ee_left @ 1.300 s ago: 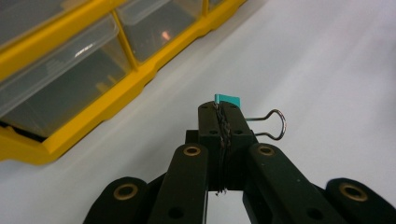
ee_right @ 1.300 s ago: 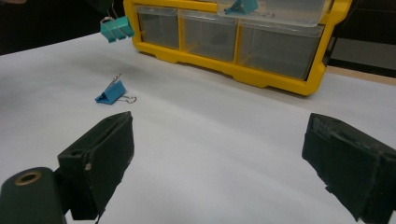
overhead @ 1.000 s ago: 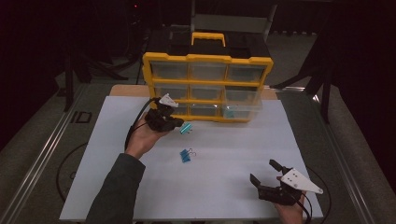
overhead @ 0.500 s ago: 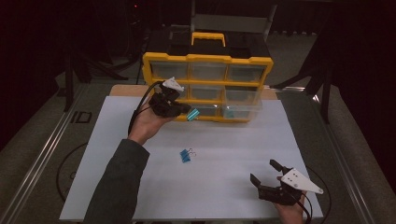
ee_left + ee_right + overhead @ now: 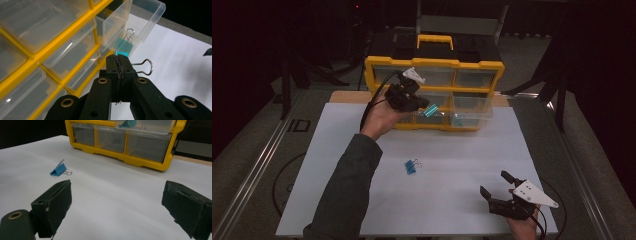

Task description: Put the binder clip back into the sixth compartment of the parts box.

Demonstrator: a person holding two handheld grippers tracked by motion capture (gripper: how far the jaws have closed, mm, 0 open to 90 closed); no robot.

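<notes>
Lifting my left gripper [image 5: 421,106], clenched on a teal clip [image 5: 121,53], from the sheet up to the open drawer [image 5: 140,17]; my right gripper [image 5: 497,190] rests spread, so a drop comes next.

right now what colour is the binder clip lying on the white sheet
Blue, with silver wire handles; the small metal binder clip shows best in the right gripper view.

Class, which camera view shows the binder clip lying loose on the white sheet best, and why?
The right gripper view: the blue binder clip lies near, with its folded body and wire handles plain. The high view shows it as a small blue shape in the middle of the white sheet, handles barely readable.
</notes>
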